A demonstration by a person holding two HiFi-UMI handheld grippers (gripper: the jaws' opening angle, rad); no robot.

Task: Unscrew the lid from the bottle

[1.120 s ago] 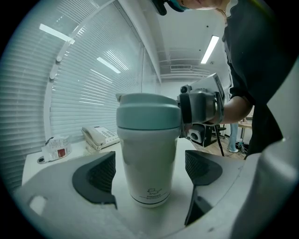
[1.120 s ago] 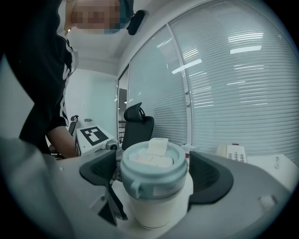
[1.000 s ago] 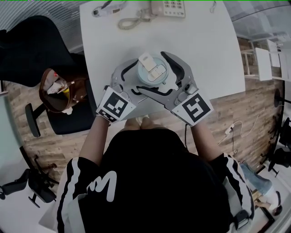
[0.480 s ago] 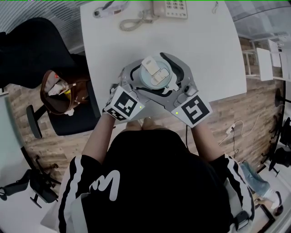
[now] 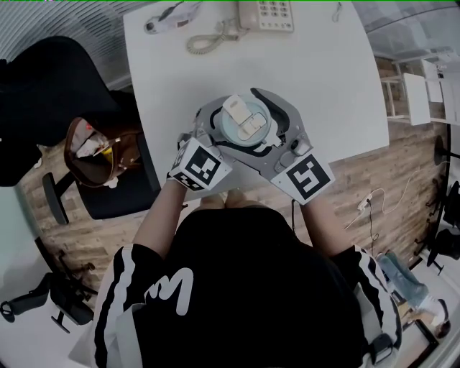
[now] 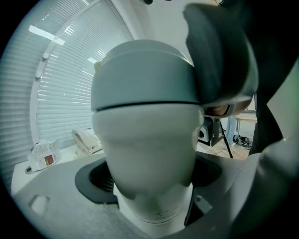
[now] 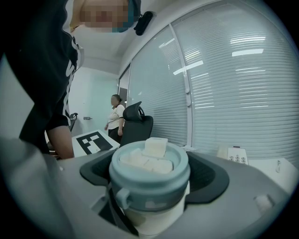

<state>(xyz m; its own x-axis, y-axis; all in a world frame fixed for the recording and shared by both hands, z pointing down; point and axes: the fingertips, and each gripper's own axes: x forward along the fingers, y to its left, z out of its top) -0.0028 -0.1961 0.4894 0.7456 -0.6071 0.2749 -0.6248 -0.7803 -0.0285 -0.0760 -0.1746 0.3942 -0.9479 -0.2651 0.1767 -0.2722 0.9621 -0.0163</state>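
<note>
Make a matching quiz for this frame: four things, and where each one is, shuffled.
Things:
1. lid
2. bottle
3. telephone
4. brown bag

Places:
A. at the far edge of the table
B. between the jaws of the left gripper
C. beside the table, off it
D. between the jaws of the right gripper

Pairs: 1-D, 2-B, 3-A, 4-C.

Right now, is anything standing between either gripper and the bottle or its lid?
Nothing visible does. The left gripper has its jaws closed directly on the white body of the bottle. The right gripper has its jaws closed directly on the blue lid. No other object sits in either gap.
</note>
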